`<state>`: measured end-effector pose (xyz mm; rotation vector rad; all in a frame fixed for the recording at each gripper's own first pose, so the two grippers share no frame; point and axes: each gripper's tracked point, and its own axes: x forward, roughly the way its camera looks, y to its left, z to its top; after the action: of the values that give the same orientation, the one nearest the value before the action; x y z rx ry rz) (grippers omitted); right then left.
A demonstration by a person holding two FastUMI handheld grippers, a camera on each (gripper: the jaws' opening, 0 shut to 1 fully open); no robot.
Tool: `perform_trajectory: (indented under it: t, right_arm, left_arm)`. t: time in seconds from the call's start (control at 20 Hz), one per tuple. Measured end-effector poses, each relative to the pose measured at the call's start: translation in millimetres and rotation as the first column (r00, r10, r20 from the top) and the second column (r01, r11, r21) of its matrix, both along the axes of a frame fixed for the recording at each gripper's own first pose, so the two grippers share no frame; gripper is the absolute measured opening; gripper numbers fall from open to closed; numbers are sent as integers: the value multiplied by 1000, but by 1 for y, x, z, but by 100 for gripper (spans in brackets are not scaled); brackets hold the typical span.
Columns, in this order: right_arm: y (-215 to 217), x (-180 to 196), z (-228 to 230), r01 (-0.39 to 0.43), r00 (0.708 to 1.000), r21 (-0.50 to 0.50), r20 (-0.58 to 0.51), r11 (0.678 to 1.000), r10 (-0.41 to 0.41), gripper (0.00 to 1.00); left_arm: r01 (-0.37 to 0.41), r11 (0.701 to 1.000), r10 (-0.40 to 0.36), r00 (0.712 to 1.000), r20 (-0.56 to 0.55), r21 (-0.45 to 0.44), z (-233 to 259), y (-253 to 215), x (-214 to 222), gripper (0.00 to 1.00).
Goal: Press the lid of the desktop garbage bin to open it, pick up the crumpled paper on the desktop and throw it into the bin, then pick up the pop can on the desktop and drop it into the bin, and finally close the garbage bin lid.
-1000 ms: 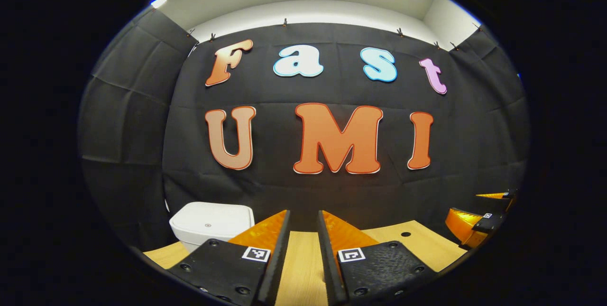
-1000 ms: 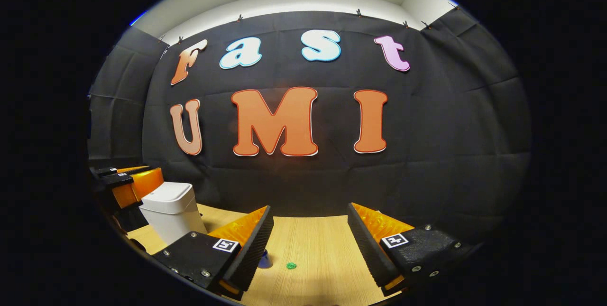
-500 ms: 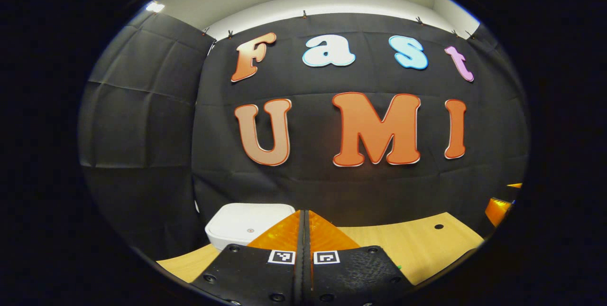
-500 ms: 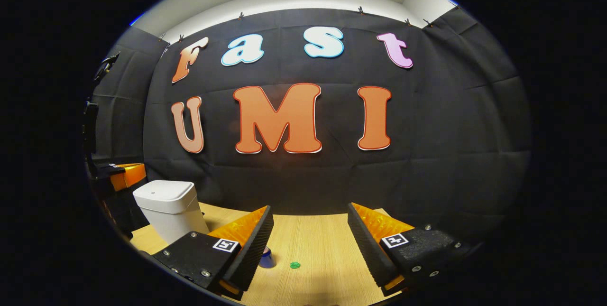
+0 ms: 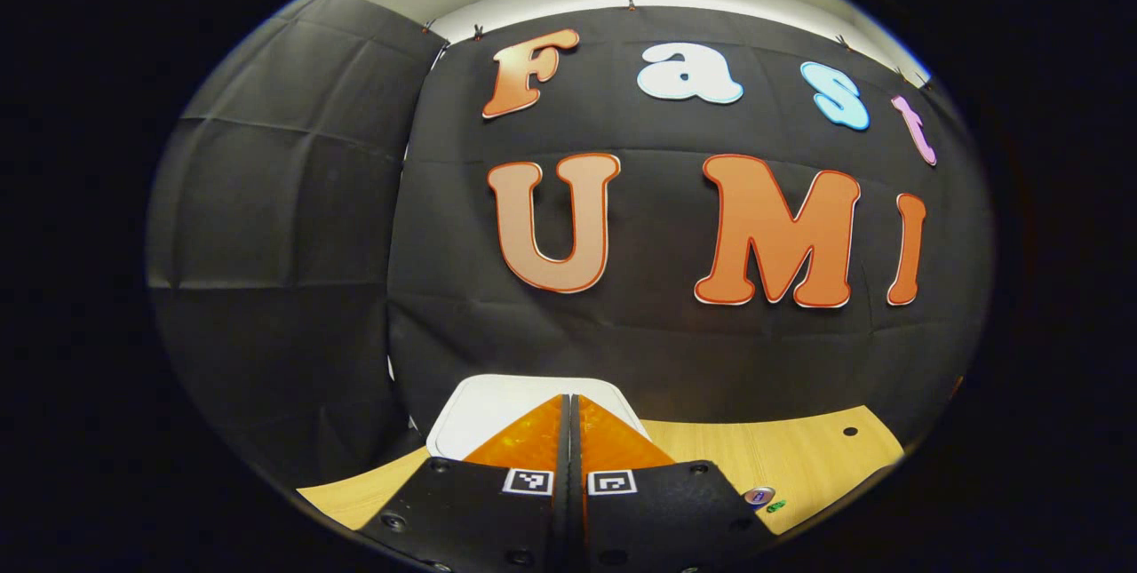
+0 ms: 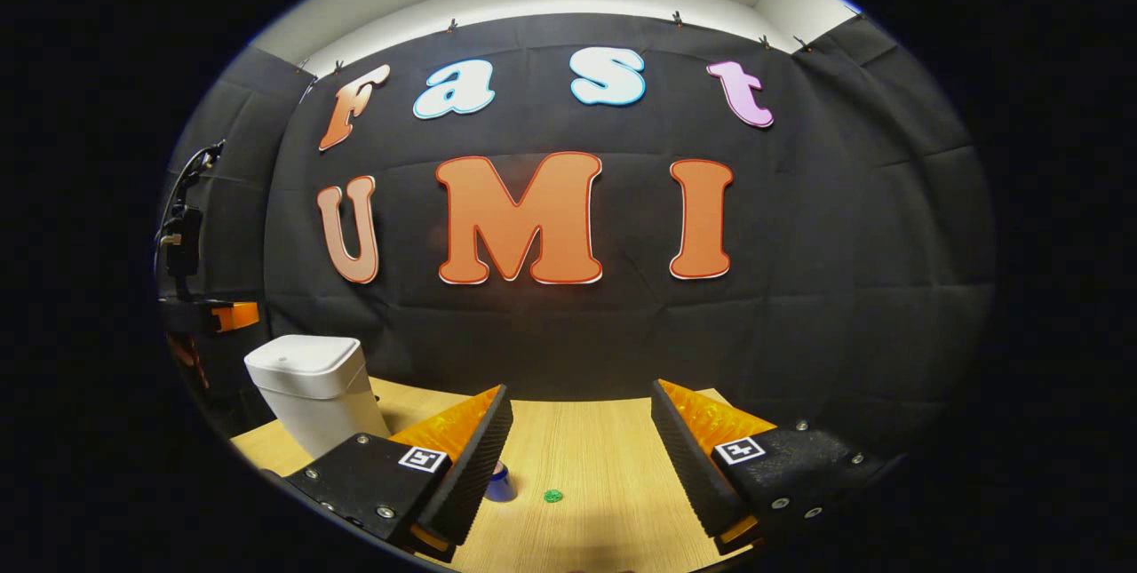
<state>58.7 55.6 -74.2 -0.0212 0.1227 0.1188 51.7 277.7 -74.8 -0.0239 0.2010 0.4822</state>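
The garbage bin (image 6: 313, 391) stands upright near the back left corner of the wooden desktop (image 6: 595, 457), a white, boxy tub that narrows toward its base. Its lid (image 6: 302, 355) is shut and lies flat, with rounded corners and a small dot near the middle. In the left gripper view the lid (image 5: 484, 409) shows as a pale slab right behind the left gripper (image 5: 568, 417), whose fingers are pressed together with nothing between them, pointing over the lid; whether the tips touch it I cannot tell.

The right gripper (image 6: 582, 417) hangs over the middle of the desktop with its fingers spread wide and bare wood between them. Just past its left finger sits a small blue-topped thing (image 6: 499, 481), possibly the pop can, mostly hidden. A tiny green speck (image 6: 553, 496) lies beside it on the wood.

The desktop's far edge meets the black cloth wall (image 6: 844, 289). Open wood runs between the bin and the right gripper.
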Motion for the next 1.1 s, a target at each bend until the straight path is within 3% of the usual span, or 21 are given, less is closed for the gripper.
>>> perform_trajectory:
  t: [0.25,0.5,0.7,1.1]
  right_arm:
    - [-6,-4,-1,23,1000,-13,0,1000,-23,94]
    - [-13,-6,-7,47,999,-19,-18,999,-48,94]
    - [-9,-7,-11,41,999,-26,-30,999,-42,94]
    - [1,-9,-17,2,999,-12,-51,1000,-3,93]
  left_arm:
    - [-15,996,7,995,-97,-86,-50,29,14,0]
    - [-12,987,-17,984,-175,-160,-86,29,13,0]
    - [-9,990,-20,979,-204,-140,-84,32,15,0]
    - [-12,978,-46,962,-270,-210,-85,35,16,0]
